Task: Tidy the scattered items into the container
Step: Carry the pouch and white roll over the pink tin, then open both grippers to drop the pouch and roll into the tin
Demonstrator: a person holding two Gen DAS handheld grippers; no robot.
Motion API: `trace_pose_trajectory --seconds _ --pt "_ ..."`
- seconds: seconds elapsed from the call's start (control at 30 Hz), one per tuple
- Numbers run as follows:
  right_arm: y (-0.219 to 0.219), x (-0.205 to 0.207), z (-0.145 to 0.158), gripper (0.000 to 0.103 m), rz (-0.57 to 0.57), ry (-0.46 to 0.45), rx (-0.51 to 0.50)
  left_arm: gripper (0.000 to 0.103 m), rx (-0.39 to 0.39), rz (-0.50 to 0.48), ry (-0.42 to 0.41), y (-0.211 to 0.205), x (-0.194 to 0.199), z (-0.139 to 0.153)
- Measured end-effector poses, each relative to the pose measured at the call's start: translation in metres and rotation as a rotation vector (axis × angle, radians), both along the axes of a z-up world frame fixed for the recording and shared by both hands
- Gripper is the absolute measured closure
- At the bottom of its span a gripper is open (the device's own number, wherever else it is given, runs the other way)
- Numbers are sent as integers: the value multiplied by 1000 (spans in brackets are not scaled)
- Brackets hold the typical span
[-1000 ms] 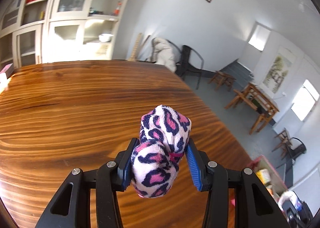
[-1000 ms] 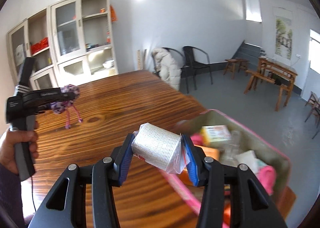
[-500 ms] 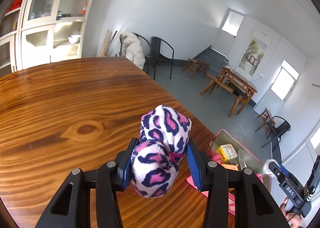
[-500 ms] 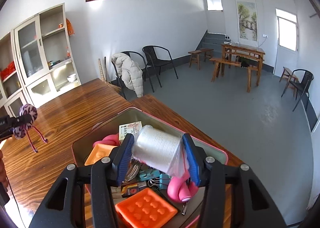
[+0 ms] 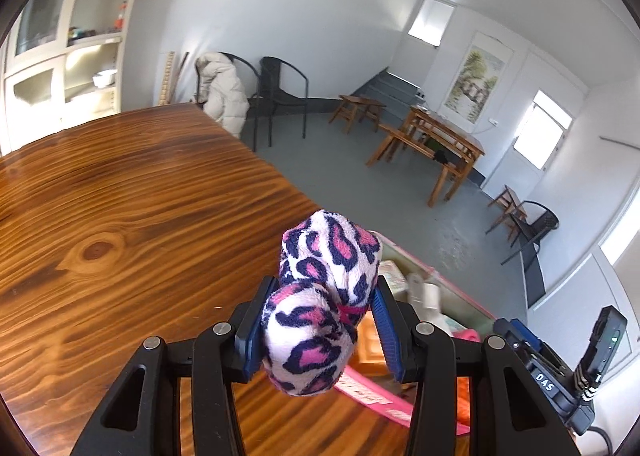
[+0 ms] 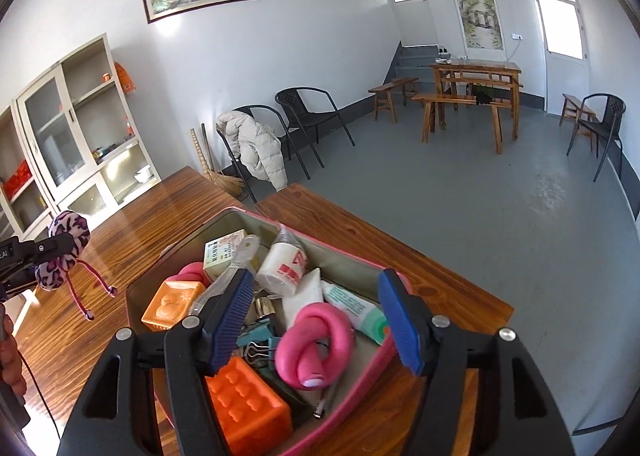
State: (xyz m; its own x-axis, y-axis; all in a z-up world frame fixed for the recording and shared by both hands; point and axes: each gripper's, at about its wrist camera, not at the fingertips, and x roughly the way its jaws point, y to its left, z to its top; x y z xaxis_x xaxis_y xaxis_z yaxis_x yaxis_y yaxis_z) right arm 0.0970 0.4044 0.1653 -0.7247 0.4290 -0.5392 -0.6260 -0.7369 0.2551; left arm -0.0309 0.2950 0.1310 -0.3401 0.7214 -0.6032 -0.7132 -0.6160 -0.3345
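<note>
The left tool [image 5: 320,330] clamps a leopard-print plush toy [image 5: 324,296] above the surface [image 5: 120,216], while the right tool [image 6: 320,316] gapes wide, holding nothing, over the pink-rimmed container [image 6: 352,256].

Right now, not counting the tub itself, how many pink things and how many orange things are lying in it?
Pink: 2, the twisted pink loop and the pink ring.
Orange: 2, the studded orange block and the pale orange block.
Total: 4.
</note>
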Motion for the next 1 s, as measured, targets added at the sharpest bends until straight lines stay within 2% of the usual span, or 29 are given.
trace_pose_trajectory --seconds 0.17,0.43,0.5,0.57,0.77,1.0 --pt "9 16 -2 29 -26 22 -22 55 -17 -90 17 38 23 3" --pt "26 36 -9 27 -61 30 -48 54 -39 -178 -6 84 47 -2" --pt "28 39 -10 25 -68 31 -54 44 -47 -188 -18 91 53 -5" --pt "30 41 -11 25 -71 34 -60 18 -54 -192 -28 96 58 -7" --pt "30 49 -10 23 -71 28 -62 16 -62 -186 -24 92 68 -12" --pt "21 59 -5 20 -38 19 -42 16 -83 -108 89 67 76 -6"
